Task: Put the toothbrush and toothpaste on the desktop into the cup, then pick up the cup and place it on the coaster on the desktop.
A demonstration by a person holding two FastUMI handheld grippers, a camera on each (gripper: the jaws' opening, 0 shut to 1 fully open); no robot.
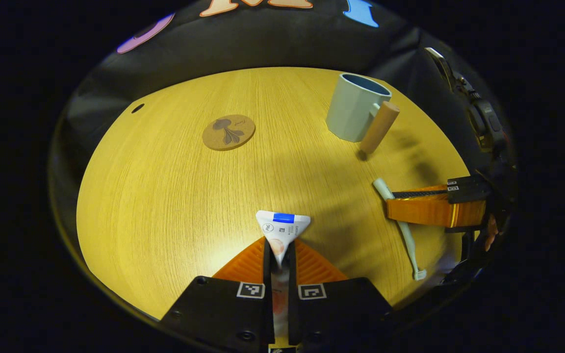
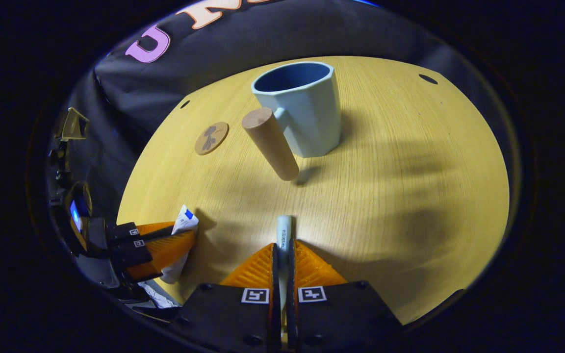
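In the left gripper view my left gripper (image 1: 280, 247) is shut on the white toothpaste tube (image 1: 282, 226), whose crimped end with a blue band sticks out past the fingers. In the right gripper view my right gripper (image 2: 283, 250) is shut on the pale toothbrush (image 2: 283, 234), its handle end poking forward. The light blue cup (image 2: 302, 105) with a wooden handle (image 2: 270, 143) stands upright ahead of it. The left gripper view shows the cup (image 1: 353, 110) at far right, the right gripper (image 1: 390, 203) holding the toothbrush (image 1: 405, 235), and the round cork coaster (image 1: 228, 132) beyond.
The wooden desktop (image 1: 165, 196) is round-edged with black cloth behind it. The coaster (image 2: 211, 138) lies left of the cup in the right gripper view, where the left gripper (image 2: 187, 240) with the tube (image 2: 184, 221) is at lower left. Small holes (image 2: 427, 78) mark the far corners.
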